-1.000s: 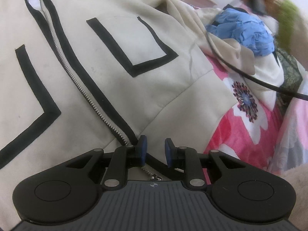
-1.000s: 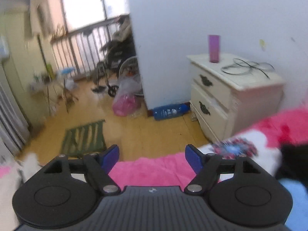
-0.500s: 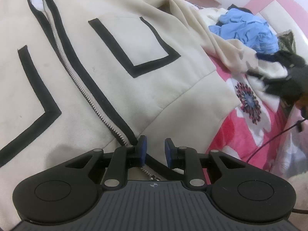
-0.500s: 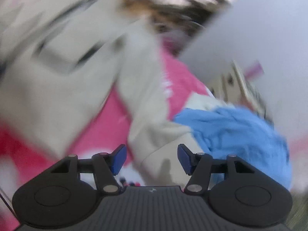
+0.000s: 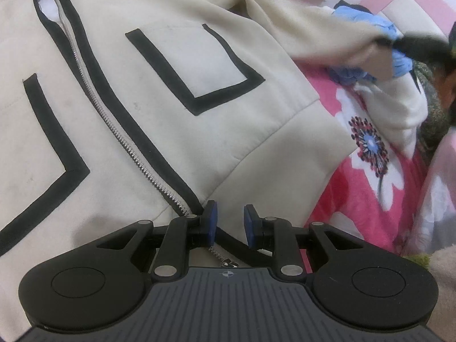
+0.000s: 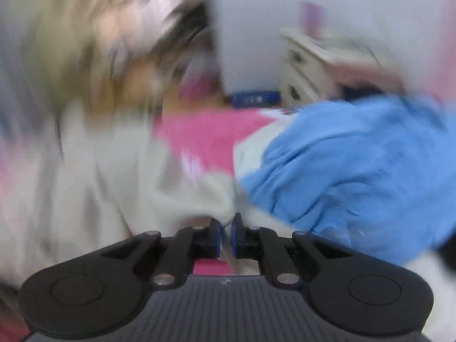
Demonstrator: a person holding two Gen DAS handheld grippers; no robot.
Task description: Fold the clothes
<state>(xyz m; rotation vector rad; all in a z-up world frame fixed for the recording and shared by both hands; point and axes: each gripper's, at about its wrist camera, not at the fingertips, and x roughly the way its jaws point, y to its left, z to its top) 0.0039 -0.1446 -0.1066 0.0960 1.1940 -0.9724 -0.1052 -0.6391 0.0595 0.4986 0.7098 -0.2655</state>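
Left wrist view, read from left to right: a cream fleece zip jacket with black trim (image 5: 159,91) lies spread front-up on a pink floral bedspread (image 5: 367,188). Its metal zipper (image 5: 114,125) runs diagonally down to the hem, where the left gripper (image 5: 230,222) sits over the black trim. The fingers (image 5: 212,219) stand a little apart with hem fabric between them; whether the pads press it cannot be told. This placement probably anchors the hem while the other hand works. Farther right, the jacket's cream sleeve (image 5: 327,37) is lifted and stretched toward a blurred dark shape, likely the right gripper, in front of a crumpled light-blue garment (image 5: 399,59).

Right wrist view, heavily blurred: cream cloth fills the left side. At centre the right gripper (image 6: 225,238) has just been closing, and its fingers (image 6: 216,236) now stand almost together, clamped on a pinch of cream sleeve cloth. The pinch is probably taken so that the sleeve can be carried across the jacket's front for a first fold. The blue garment lies to the right.

No brand, label or legible writing appears in either view.
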